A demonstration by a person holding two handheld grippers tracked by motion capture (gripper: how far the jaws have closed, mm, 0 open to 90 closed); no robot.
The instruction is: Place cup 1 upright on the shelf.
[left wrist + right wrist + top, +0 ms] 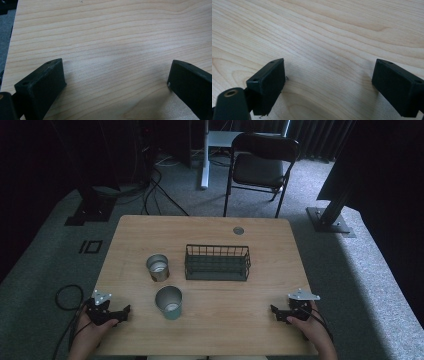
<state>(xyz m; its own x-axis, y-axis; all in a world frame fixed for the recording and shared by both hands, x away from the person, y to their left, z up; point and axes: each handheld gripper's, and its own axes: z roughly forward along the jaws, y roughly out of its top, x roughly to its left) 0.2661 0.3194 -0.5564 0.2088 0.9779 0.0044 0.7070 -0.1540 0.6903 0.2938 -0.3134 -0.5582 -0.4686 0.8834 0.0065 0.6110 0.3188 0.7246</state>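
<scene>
Bare wooden table [260, 305] lies between the left gripper [125, 311] and the right gripper [274, 312], both near the front edge with jaws spread wide. Just beside the left gripper stands a teal cup [169, 303]; behind it a metal cup [158, 267]. A wire basket [217, 263] blocks the centre. The far strip is open.

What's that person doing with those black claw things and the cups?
A person holds the left gripper and right gripper low at the near edge of the wooden table, both open and holding nothing. Two metal cups stand untouched beside a wire basket.
</scene>
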